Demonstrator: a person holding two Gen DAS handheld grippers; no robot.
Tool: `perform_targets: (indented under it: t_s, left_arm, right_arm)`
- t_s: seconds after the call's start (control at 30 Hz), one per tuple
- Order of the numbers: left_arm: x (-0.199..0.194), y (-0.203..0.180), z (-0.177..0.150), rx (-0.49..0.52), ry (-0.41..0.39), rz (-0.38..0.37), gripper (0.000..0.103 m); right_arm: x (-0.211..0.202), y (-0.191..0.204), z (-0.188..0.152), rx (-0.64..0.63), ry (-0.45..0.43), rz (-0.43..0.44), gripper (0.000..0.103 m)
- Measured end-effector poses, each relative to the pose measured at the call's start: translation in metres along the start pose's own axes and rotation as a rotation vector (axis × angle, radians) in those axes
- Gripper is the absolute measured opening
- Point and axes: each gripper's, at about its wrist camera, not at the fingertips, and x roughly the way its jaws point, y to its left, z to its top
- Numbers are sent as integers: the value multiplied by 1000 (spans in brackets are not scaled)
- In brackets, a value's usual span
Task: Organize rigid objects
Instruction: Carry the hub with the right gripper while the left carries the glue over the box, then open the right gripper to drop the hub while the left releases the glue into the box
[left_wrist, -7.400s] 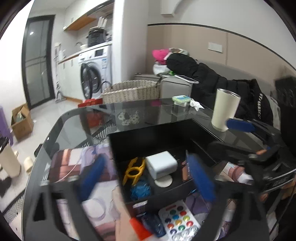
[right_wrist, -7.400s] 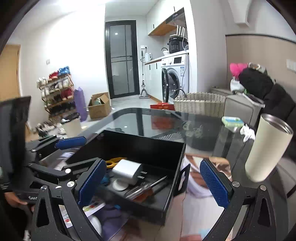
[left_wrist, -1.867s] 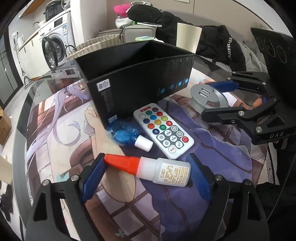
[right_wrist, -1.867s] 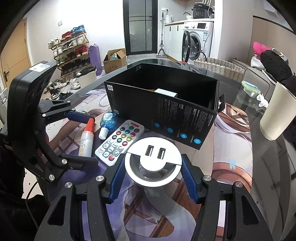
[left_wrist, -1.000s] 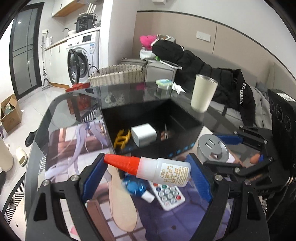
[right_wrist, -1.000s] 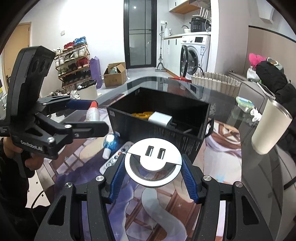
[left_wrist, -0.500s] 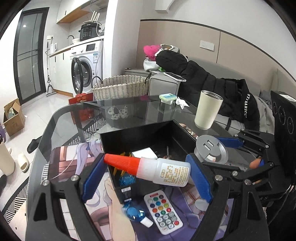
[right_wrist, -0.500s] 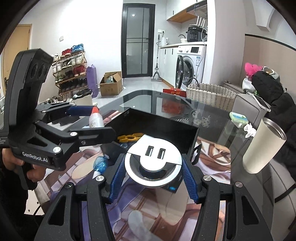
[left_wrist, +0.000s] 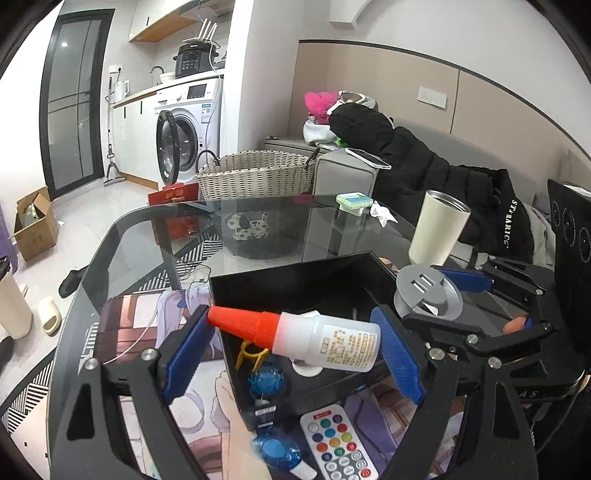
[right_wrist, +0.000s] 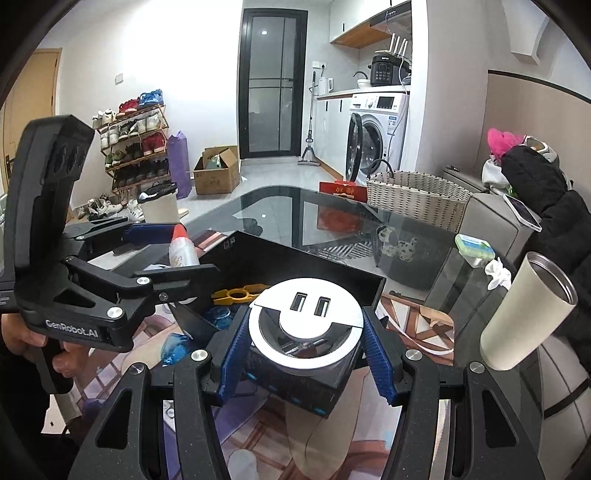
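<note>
My left gripper (left_wrist: 291, 341) is shut on a white glue bottle (left_wrist: 325, 341) with an orange cap, held crosswise above the near left corner of the black box (left_wrist: 295, 273). My right gripper (right_wrist: 304, 334) is shut on a round silver USB hub (right_wrist: 304, 314), held over the box's near right edge (right_wrist: 351, 271). Inside the box lie a yellow clip (left_wrist: 251, 354), a blue item (left_wrist: 266, 382) and a white round piece (left_wrist: 304, 367). On the mat in front lie a remote with coloured buttons (left_wrist: 338, 441) and a blue bottle (left_wrist: 280, 454). The other gripper shows in each view, the right one (left_wrist: 439, 295) and the left one (right_wrist: 173, 251).
A cream tumbler (left_wrist: 436, 229) stands on the glass table (left_wrist: 147, 236) right of the box. A small green-and-white box (left_wrist: 352, 201) and a crumpled tissue (left_wrist: 382, 214) lie at the far edge. A wicker basket (left_wrist: 255, 177) and a dark jacket (left_wrist: 424, 166) lie beyond the table.
Both grippers have moved forward and a little up with their loads, from in front of the box to over its near edge. The remote and blue bottle have slid lower in the left wrist view.
</note>
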Motion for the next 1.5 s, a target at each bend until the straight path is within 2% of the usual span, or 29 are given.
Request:
perform_targets:
  t_s: [0.5, 0.73, 1.2, 1.3, 1.33, 1.37, 1.43, 1.5]
  left_arm:
    - [31, 6, -8, -4, 12, 32, 86]
    - [34, 5, -8, 12, -2, 47, 86]
    - [42, 1, -15, 60, -8, 95, 86]
    - [42, 0, -16, 58, -8, 93, 86]
    - [42, 0, -16, 59, -8, 94, 86]
    - [42, 0, -16, 60, -9, 95, 86]
    - [41, 0, -17, 62, -9, 95, 86]
    - [42, 0, -16, 63, -3, 94, 86]
  right_arm:
    - [29, -2, -5, -22, -17, 27, 58]
    - [32, -3, -10, -24, -60, 37, 59]
    - [31, -3, -16, -17, -85, 39, 59]
    - [27, -9, -14, 11, -98, 32, 64]
    - [26, -10, -13, 19, -95, 28, 72]
    - [24, -12, -13, 30, -92, 28, 83]
    - [17, -16, -13, 57, -100, 26, 92]
    - [10, -18, -15, 68, -102, 15, 92]
